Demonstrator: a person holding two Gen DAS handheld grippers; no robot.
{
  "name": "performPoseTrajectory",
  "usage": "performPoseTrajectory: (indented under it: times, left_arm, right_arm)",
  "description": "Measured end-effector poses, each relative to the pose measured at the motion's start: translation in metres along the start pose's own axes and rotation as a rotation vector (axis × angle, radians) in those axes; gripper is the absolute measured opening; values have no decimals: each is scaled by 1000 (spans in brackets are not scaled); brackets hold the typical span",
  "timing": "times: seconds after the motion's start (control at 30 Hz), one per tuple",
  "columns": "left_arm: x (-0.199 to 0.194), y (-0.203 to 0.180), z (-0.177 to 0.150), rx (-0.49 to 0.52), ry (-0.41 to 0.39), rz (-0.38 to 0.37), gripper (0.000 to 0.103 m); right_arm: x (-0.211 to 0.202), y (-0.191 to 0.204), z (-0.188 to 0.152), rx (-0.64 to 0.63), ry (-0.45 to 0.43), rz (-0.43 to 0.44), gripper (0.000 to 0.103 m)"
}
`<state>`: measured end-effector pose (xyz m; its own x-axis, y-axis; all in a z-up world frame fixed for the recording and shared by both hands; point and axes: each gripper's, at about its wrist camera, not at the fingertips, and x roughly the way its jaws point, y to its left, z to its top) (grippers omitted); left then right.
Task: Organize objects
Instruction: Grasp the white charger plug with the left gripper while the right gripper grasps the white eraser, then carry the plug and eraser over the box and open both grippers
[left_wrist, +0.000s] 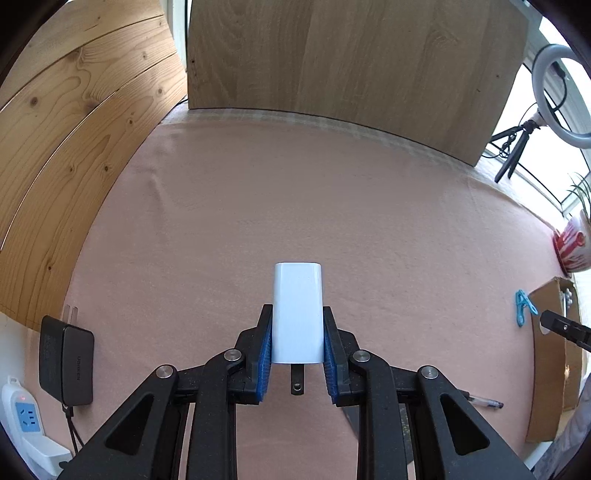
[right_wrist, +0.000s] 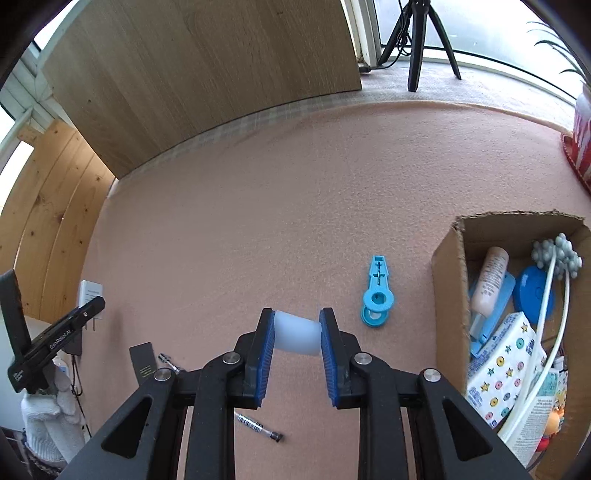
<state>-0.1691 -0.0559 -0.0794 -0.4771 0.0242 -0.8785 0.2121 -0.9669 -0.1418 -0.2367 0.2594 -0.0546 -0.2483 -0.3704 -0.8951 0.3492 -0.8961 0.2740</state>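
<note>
A white plug charger (left_wrist: 298, 314) stands clamped between blue pads; a small translucent white roller (right_wrist: 297, 332) is pinched crosswise.

Pink felt tabletop (left_wrist: 295, 206), wooden panels (left_wrist: 351, 62), daylit window (right_wrist: 498, 26).

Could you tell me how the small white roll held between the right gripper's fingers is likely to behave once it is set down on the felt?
The white roll looks round with a waisted side, so laid on that side it may roll. Its matte surface between the ribbed blue fingers suggests little slipping. It seems small and probably light.
</note>
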Motion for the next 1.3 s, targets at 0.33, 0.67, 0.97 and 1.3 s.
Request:
performPoseTrajectory:
  times: [0.33, 0.67, 0.97, 1.3]
  left_arm:
    - [-31, -92, -7, 142, -31, -119, 25]
    - [-52, -217, -29, 312, -33, -258, 25]
    - [-57, -313, -55, 459, -8, -358, 25]
    - [-53, -382, -90, 576, 40, -398, 25]
  right_arm:
    - [-70, -38, -29, 57, -110, 6, 22]
    - [-120, -94, -71, 116, -187, -102, 22]
    - [-135, -134, -104, 179, -195, -140, 22]
    - [-130, -153, -120, 217, -177, -136, 22]
